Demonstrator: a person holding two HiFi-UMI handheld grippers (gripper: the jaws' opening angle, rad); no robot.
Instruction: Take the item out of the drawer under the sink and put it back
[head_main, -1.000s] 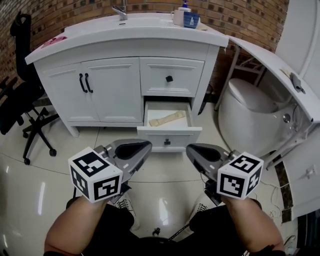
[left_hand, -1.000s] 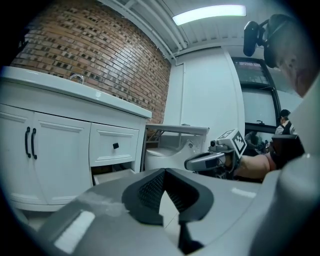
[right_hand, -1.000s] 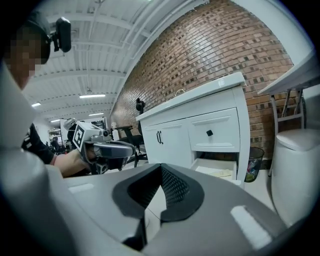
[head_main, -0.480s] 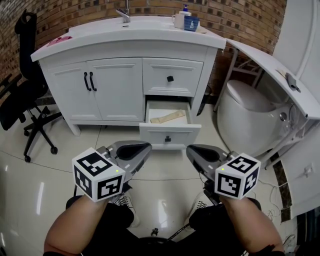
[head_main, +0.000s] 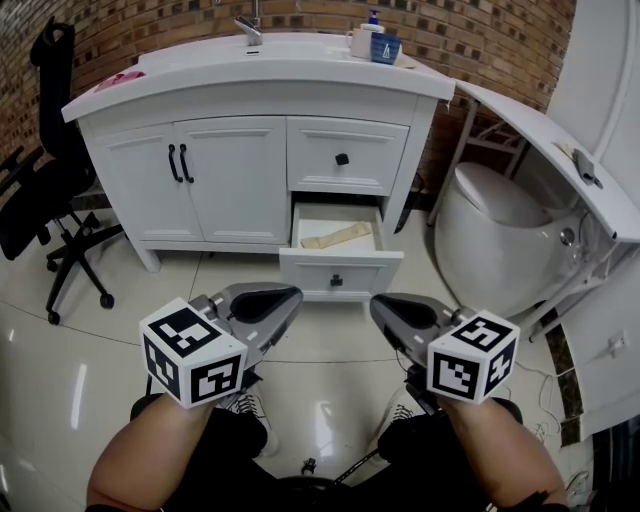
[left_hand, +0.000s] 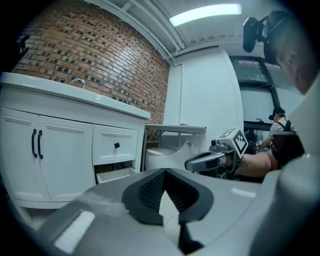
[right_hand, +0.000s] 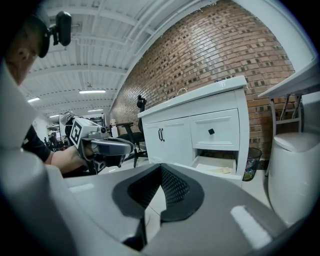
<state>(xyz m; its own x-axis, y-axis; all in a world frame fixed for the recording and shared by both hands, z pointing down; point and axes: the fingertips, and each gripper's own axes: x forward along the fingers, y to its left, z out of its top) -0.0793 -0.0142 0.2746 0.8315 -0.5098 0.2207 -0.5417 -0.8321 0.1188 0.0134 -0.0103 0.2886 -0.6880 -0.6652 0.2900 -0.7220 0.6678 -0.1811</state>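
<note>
The white vanity's (head_main: 250, 95) lower right drawer (head_main: 338, 268) stands pulled open. A flat tan item (head_main: 336, 237) lies inside it, also visible in the right gripper view as a pale strip (right_hand: 223, 170). Both grippers hover low over the tiled floor, well short of the drawer. My left gripper (head_main: 290, 297) (left_hand: 164, 172) is shut with nothing between its jaws. My right gripper (head_main: 380, 303) (right_hand: 160, 167) is likewise shut and empty. Each gripper shows in the other's view: the right gripper (left_hand: 207, 161) and the left gripper (right_hand: 107, 146).
A black office chair (head_main: 50, 200) stands left of the vanity. A white toilet (head_main: 500, 235) and a slanted white panel (head_main: 545, 140) are to the right. Cups (head_main: 370, 40) and a tap (head_main: 250, 25) sit on the vanity top. A bin (right_hand: 250, 162) stands beside the drawer.
The head view has shifted slightly, so the vanity sits a little differently in frame. Both grippers stay shut and nearly in place.
</note>
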